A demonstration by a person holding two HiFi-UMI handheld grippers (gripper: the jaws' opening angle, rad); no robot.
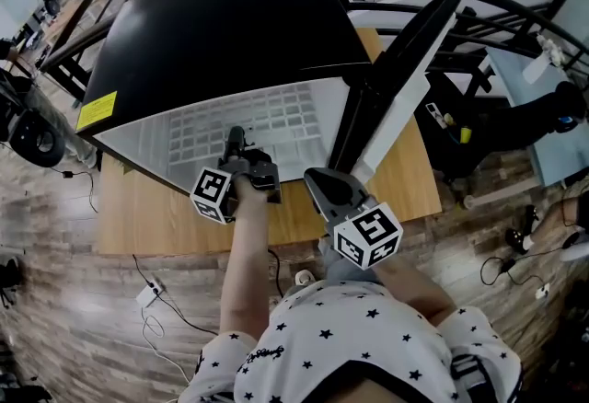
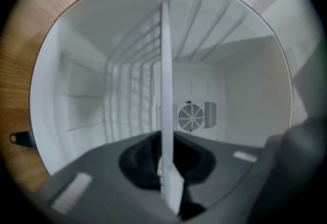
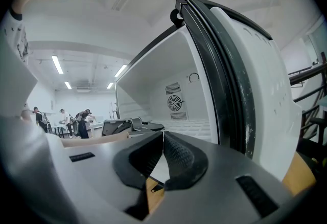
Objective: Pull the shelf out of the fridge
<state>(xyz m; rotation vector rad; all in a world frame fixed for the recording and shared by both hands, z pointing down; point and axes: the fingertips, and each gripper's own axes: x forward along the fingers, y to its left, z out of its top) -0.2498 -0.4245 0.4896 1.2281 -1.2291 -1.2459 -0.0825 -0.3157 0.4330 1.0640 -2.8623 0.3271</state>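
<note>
A small black fridge (image 1: 230,24) stands on a wooden table (image 1: 156,217), its door (image 1: 396,88) swung open at the right. Inside lies a white wire shelf (image 1: 267,120). My left gripper (image 1: 237,136) reaches into the fridge mouth and is shut on the shelf's front edge. In the left gripper view that edge (image 2: 166,90) runs as a thin white strip between the jaws of the left gripper (image 2: 167,166). My right gripper (image 1: 322,180) hangs in front of the fridge near the door's foot. In its own view, the right gripper (image 3: 162,149) is shut on nothing.
A fan grille (image 2: 190,117) sits on the fridge's back wall. The door's black seal (image 3: 230,80) stands close on the right of my right gripper. A power strip (image 1: 147,293) and cables lie on the floor. Black railings (image 1: 479,1) run behind the table.
</note>
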